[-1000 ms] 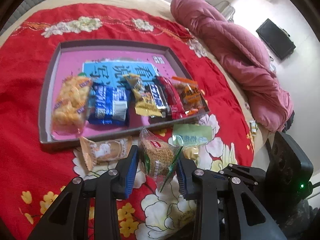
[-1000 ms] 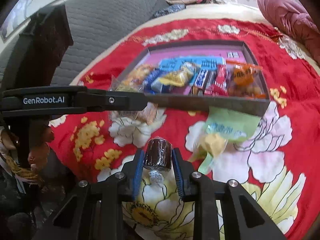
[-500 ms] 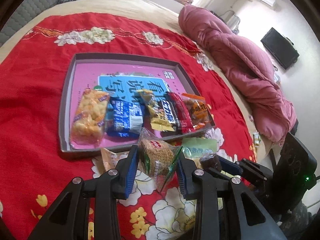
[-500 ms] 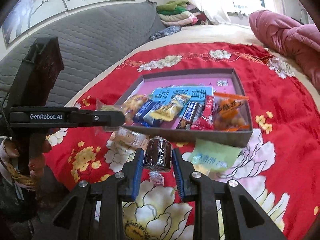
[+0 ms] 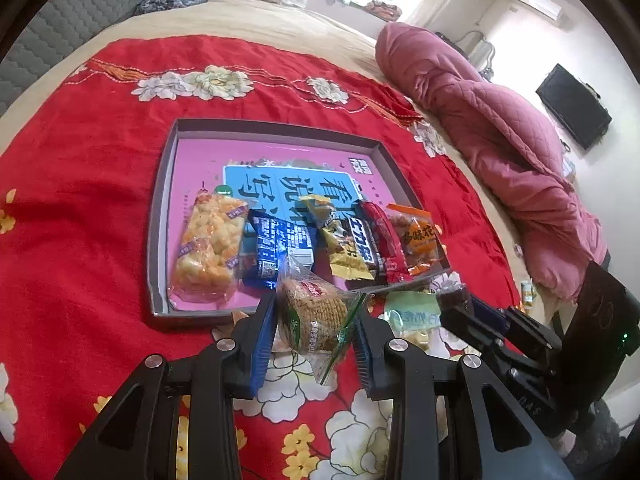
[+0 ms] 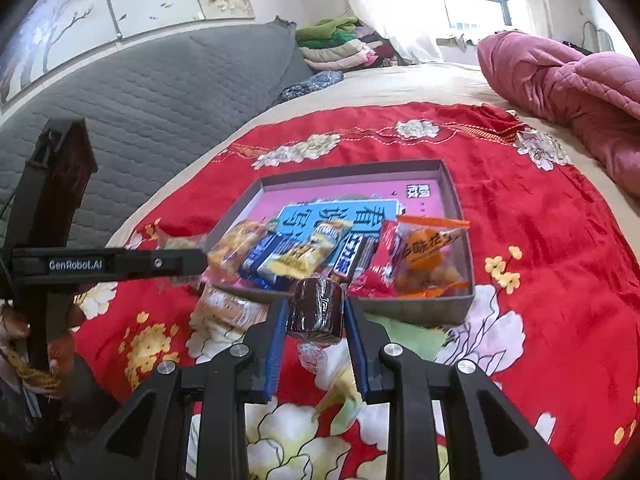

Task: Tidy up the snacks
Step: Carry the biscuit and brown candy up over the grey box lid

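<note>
The left gripper point(image 5: 314, 342) pinches a clear-wrapped biscuit packet point(image 5: 314, 312); the right gripper point(image 6: 316, 338) pinches a dark brown wrapped roll point(image 6: 317, 307). The slick wrappers may slip before clearing the near wall of the shallow grey cardboard tray point(image 5: 160, 216).

Bed point(image 5: 256, 20) with beige sheet carries a red floral cloth point(image 5: 80, 184) spread across its middle and a pink quilt point(image 5: 500, 140) bunched along the right side. On the cloth sits a shallow grey tray point(image 5: 158, 216). Just in front of the tray, directly on the cloth, lie a pale green packet point(image 5: 412, 312) and a clear-wrapped pastry point(image 6: 224, 312).
</note>
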Motion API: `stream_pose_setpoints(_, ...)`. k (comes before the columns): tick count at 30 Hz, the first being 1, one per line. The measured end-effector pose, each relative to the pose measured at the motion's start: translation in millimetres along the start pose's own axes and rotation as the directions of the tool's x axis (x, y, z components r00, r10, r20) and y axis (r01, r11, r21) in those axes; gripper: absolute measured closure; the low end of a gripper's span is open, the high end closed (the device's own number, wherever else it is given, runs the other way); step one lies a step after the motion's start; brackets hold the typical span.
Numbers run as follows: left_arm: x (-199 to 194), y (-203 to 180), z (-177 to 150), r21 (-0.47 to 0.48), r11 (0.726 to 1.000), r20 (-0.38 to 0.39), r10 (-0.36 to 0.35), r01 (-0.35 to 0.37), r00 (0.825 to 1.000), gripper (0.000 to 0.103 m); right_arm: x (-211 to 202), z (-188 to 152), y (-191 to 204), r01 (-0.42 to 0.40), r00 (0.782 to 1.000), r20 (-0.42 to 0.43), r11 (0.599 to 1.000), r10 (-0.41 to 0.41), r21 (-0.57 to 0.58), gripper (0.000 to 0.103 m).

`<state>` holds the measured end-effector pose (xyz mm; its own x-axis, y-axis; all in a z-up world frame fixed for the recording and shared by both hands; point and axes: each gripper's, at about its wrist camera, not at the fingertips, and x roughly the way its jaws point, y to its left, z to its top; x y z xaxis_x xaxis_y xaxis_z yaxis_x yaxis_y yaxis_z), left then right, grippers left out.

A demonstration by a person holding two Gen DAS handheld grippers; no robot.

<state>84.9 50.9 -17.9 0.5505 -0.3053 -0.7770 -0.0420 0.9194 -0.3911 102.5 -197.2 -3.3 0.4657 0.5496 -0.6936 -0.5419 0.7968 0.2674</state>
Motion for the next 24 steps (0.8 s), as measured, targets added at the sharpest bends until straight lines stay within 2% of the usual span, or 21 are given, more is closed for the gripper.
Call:
stream_pose_setpoints(14,9.7,7.6,10.9,-0.03,0.999,0.015,0.024,-0.024,1.0,0.067,4.3,11.2,-29.4,0.059,0.997,0.043,0.996,-0.062,0.065,0.074)
stream_pose_setpoints(24,36.9,22.4,22.5,-0.075,0.995,-0.001,0.068,-0.068,0.998,0.066,32.0,23.0,-39.8,0.103,0.994,0.03,0.994,-0.105,0.047,0.074)
